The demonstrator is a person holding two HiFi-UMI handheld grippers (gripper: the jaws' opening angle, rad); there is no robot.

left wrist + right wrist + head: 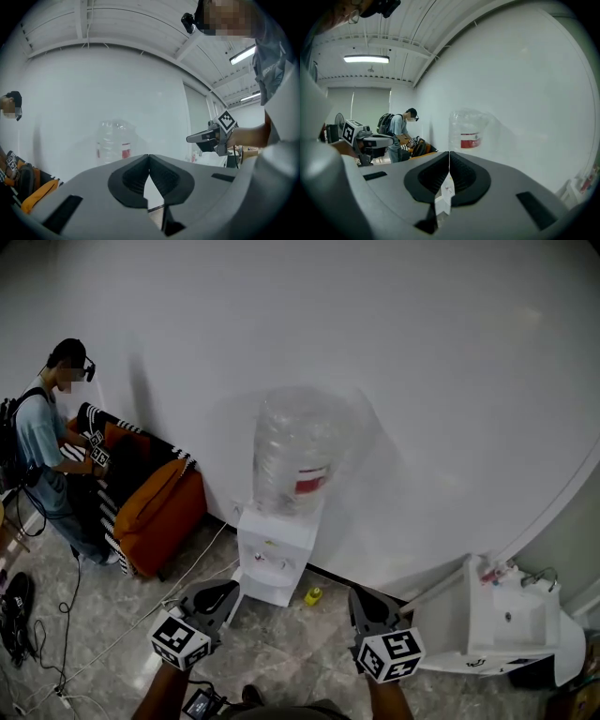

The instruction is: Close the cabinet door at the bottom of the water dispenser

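The water dispenser (274,557) stands against the white wall (422,371), with a clear bottle (295,457) on top. It is ahead of both grippers and a stretch of bare tiled floor (281,652) lies between them and it. The cabinet door at its bottom is too small in the head view to tell whether it is open or closed.

A small yellow object (313,595) lies on the floor just beside the dispenser's right foot. To the left, near the dispenser, is an orange cushion (161,512) on striped seating, and a person (47,442) bends over its far end. Cables (112,634) trail across the floor on that side. To the right, well apart from the dispenser, a white sink unit (511,620) juts out from the wall.

The left gripper (225,589) is clenched: its ribbed pads meet at the tips with nothing between them, and it touches nothing. The right gripper (361,598) is likewise closed tight and empty. The two are held side by side and point toward the dispenser.
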